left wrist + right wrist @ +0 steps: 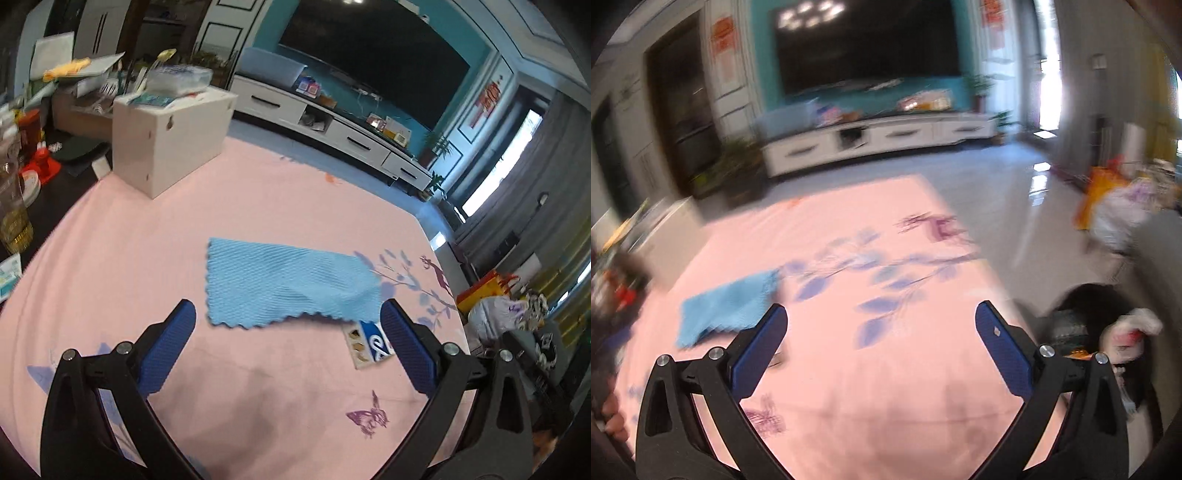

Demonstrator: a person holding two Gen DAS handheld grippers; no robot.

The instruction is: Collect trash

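Note:
A light blue cloth [288, 284] lies flat on the pink tablecloth [258, 192]. A small blue and white wrapper [371, 343] pokes out from under the cloth's near right corner, beside my left gripper's right finger. My left gripper [288, 314] is open and empty, just short of the cloth's near edge. My right gripper [881, 317] is open and empty above the tablecloth [886, 369]; the view is blurred. The blue cloth [724, 306] shows at its left. A dark bin [1104, 350] holding white crumpled trash [1130, 332] sits off the table's right edge.
A white box [166, 136] with a clear container on top stands at the table's far left. Bottles and clutter crowd the dark surface to the left [22, 177]. Bags [495, 302] lie on the floor to the right. A TV cabinet [332, 125] runs along the far wall.

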